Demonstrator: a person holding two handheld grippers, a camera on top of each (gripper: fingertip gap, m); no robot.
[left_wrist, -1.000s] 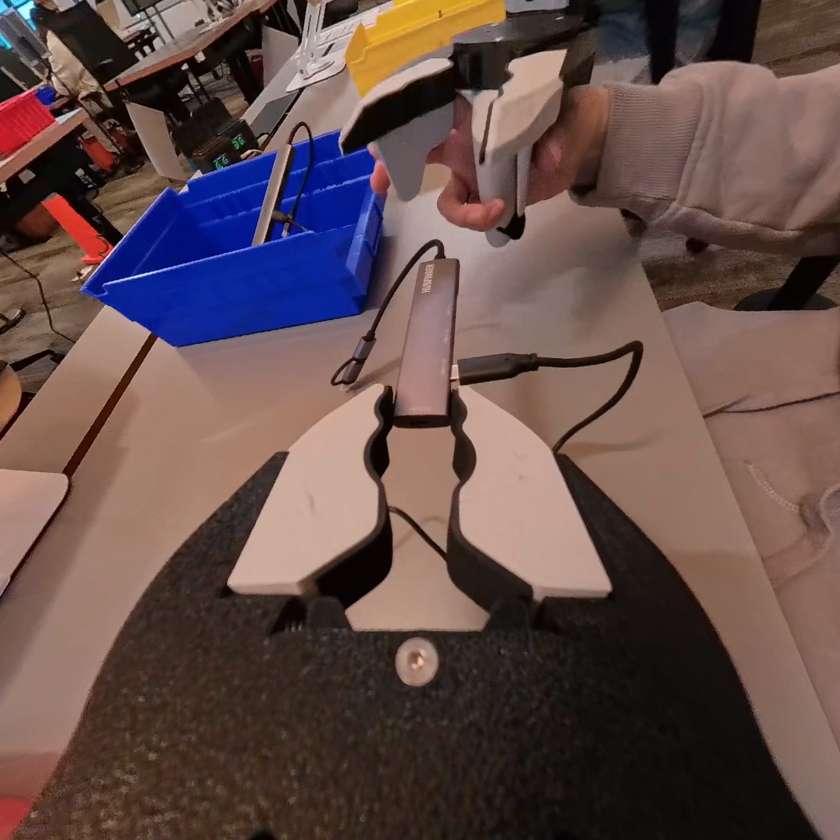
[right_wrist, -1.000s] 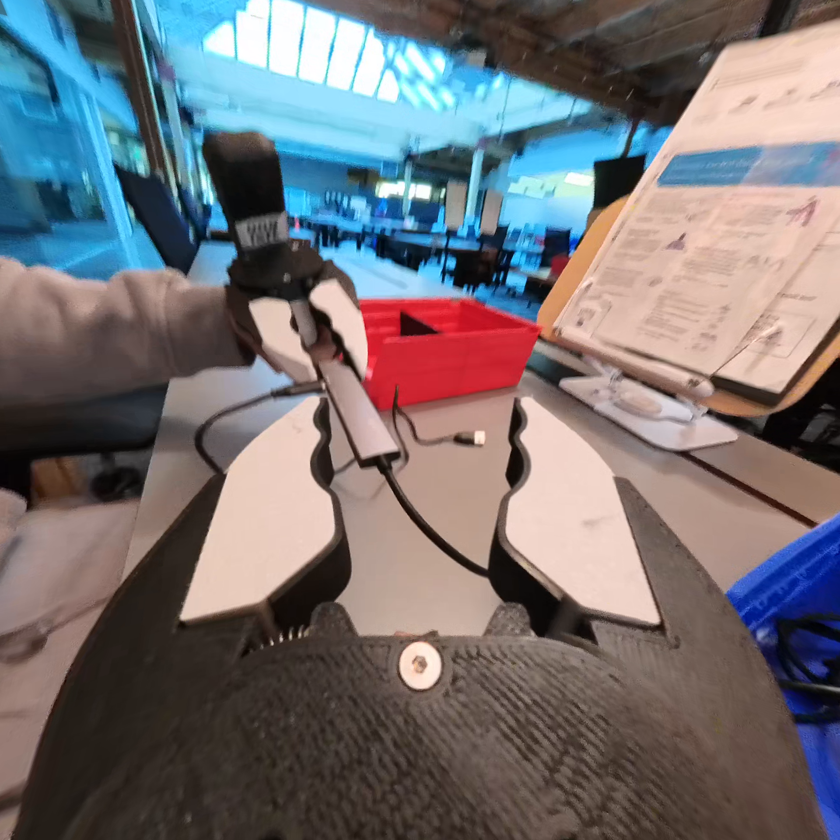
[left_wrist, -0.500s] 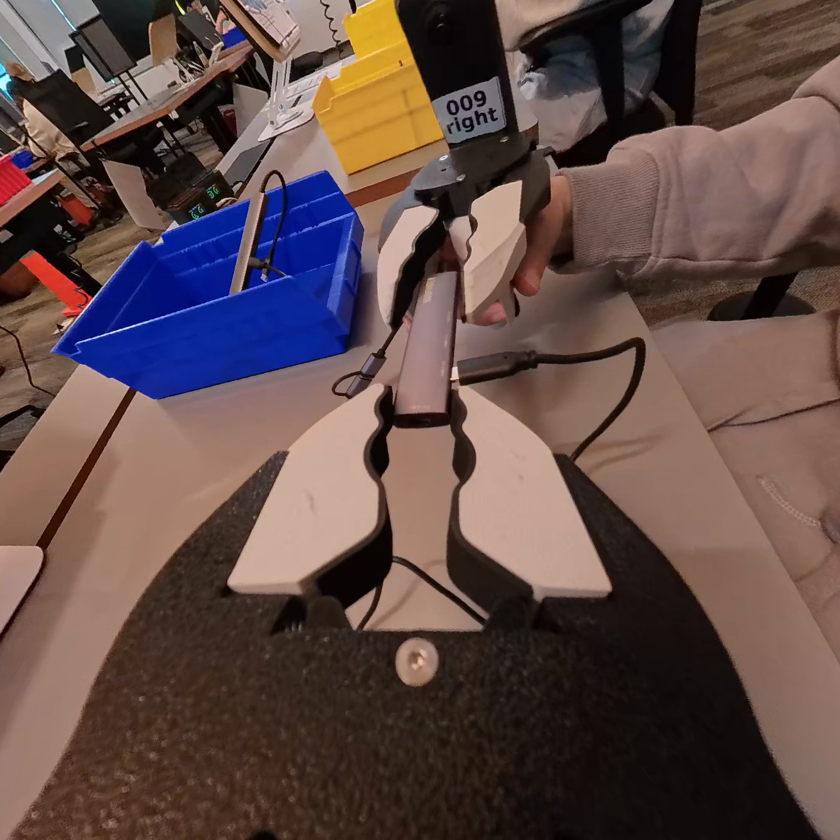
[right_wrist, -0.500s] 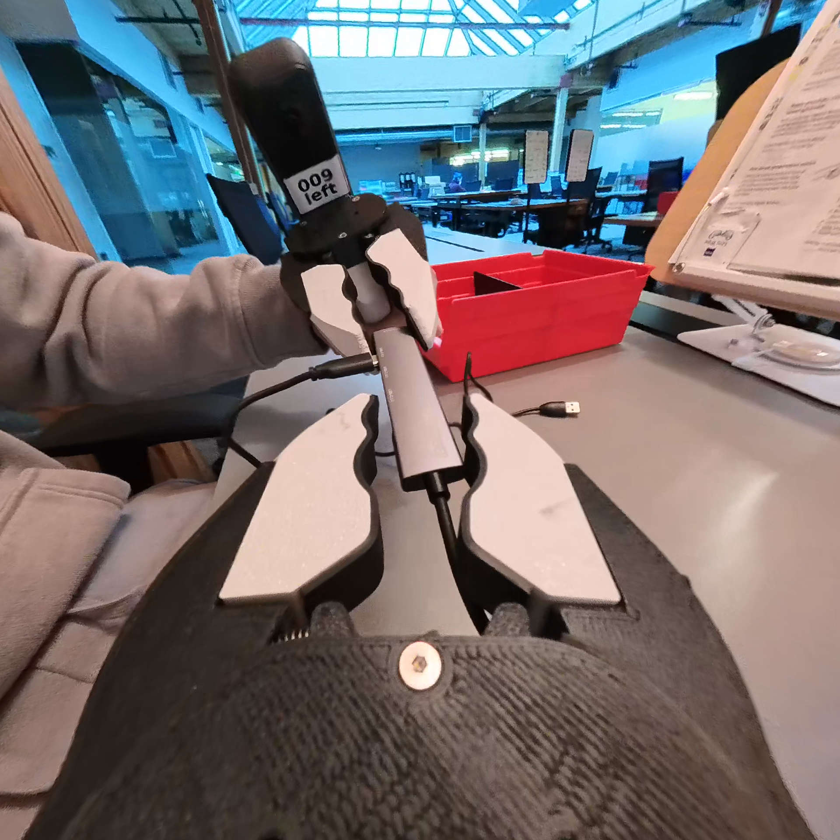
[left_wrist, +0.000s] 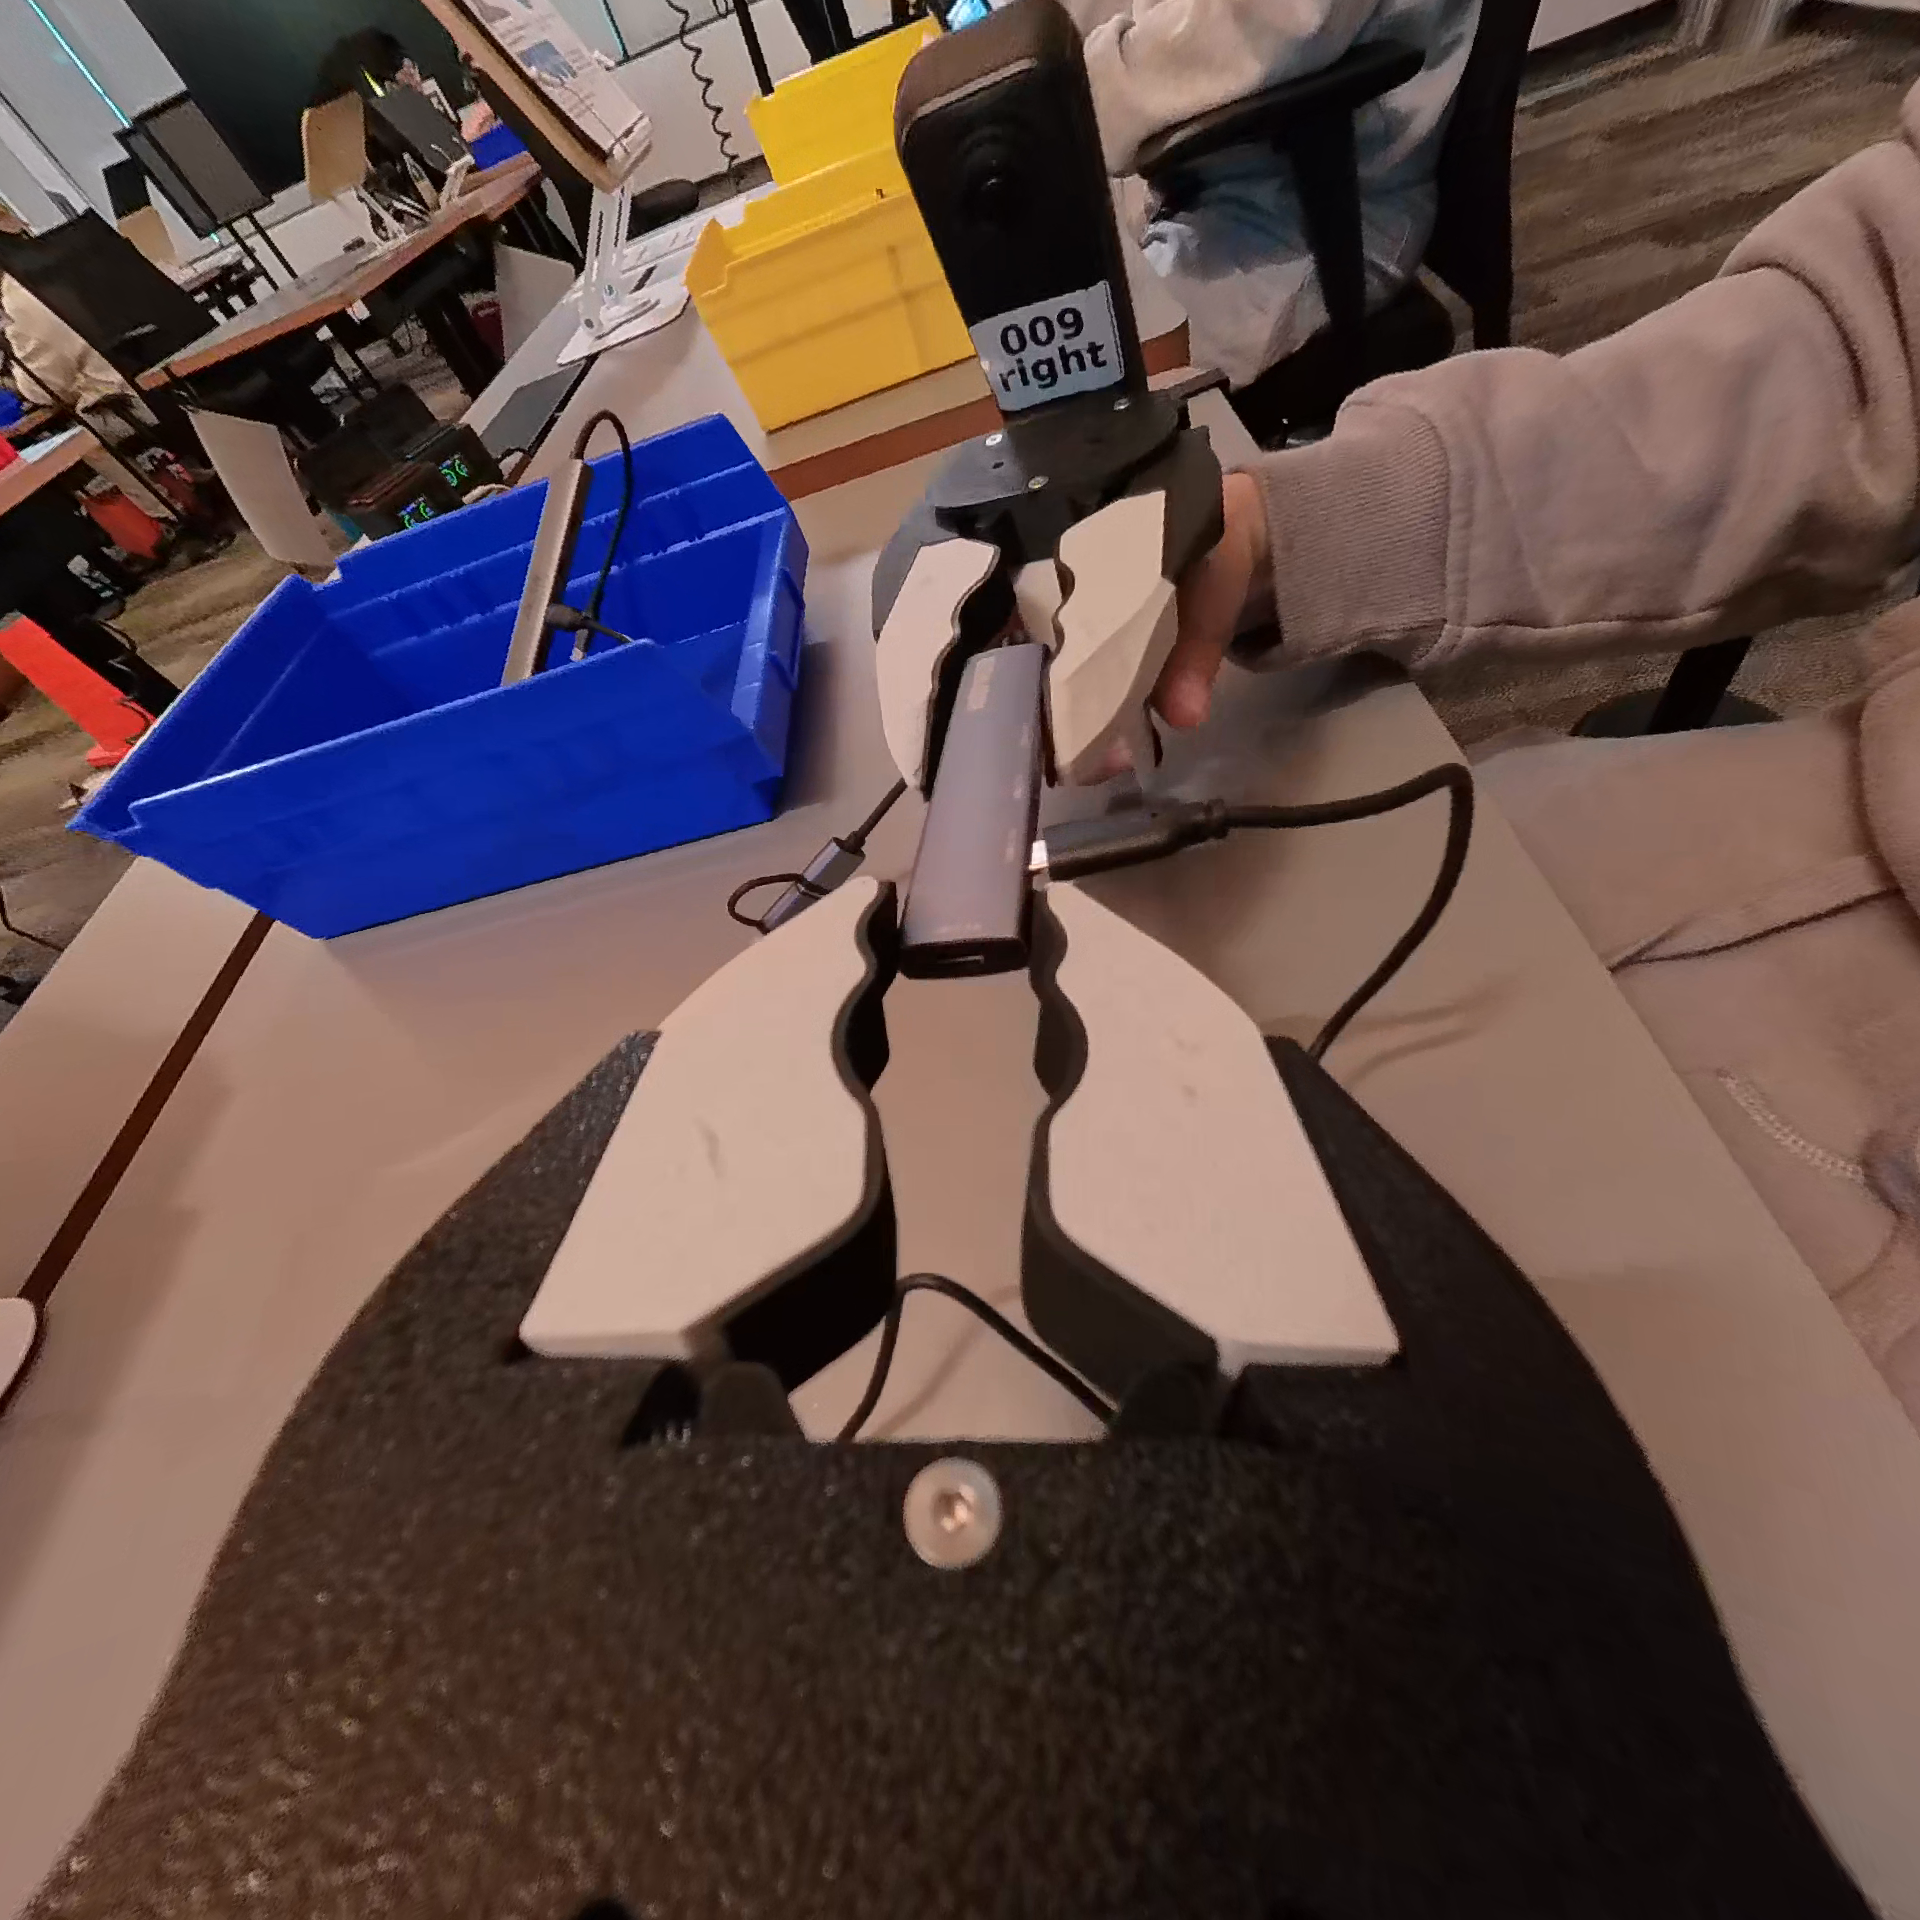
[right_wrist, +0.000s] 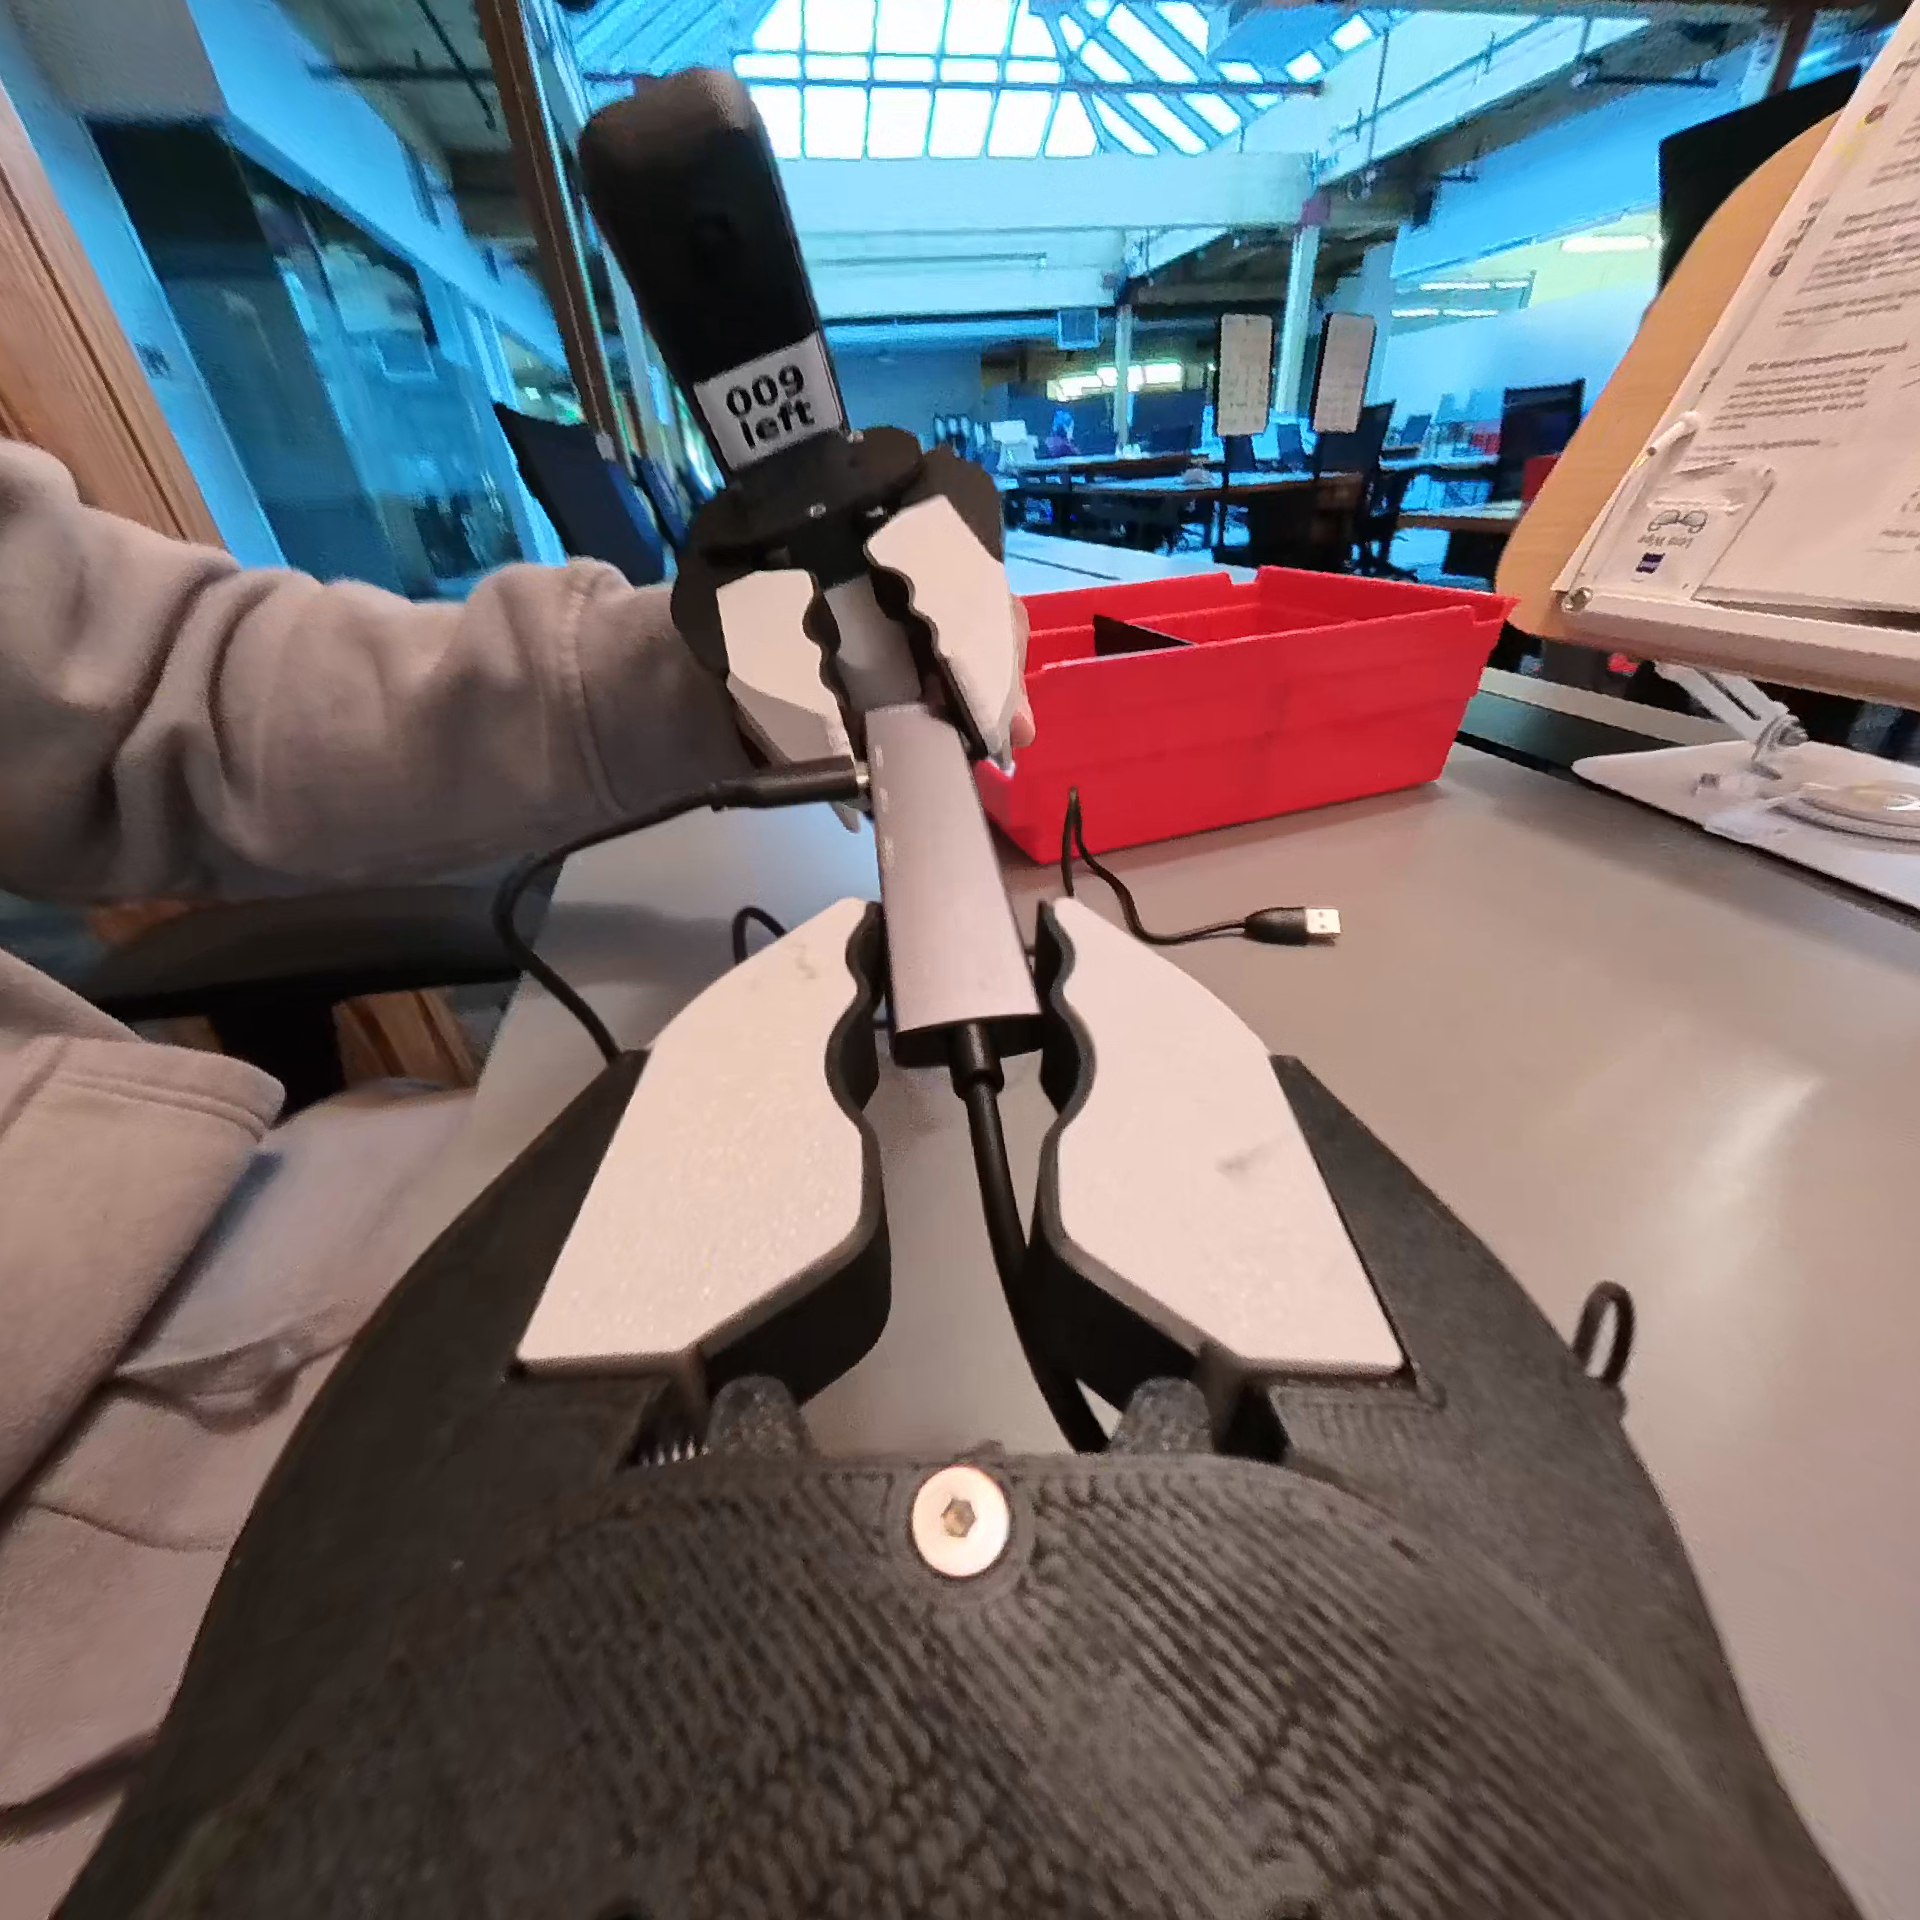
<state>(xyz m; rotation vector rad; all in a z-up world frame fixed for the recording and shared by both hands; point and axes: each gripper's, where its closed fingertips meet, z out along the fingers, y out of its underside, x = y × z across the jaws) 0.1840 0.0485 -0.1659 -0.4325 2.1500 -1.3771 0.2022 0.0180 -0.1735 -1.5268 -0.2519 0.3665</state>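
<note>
A slim grey USB hub (left_wrist: 982, 810) is held off the table between both grippers. My left gripper (left_wrist: 961, 914) is shut on its near end, and it shows across in the right wrist view (right_wrist: 904, 748). My right gripper (right_wrist: 956, 935) is shut on the other end (right_wrist: 935, 883), where the hub's own black lead (right_wrist: 987, 1143) comes out. It shows opposite in the left wrist view (left_wrist: 997, 748). A black cable (left_wrist: 1143, 831) is plugged into the hub's side (right_wrist: 779, 790) and loops over the table toward the person's lap.
A blue bin (left_wrist: 447, 769) at the left holds another hub leaning upright (left_wrist: 545, 582). A yellow bin (left_wrist: 831, 301) stands behind. A red bin (right_wrist: 1247, 717) sits beyond the hub. A loose USB plug (right_wrist: 1299, 923) lies on the grey table (right_wrist: 1558, 1039). A document stand (right_wrist: 1766, 416) is at right. The left gripper's tips are roughly 5 cm from the right gripper's.
My right gripper came down from open and apart, moved onto the hub's far end and closed on it. The left gripper kept its hold throughout, and the hub now tilts up.
</note>
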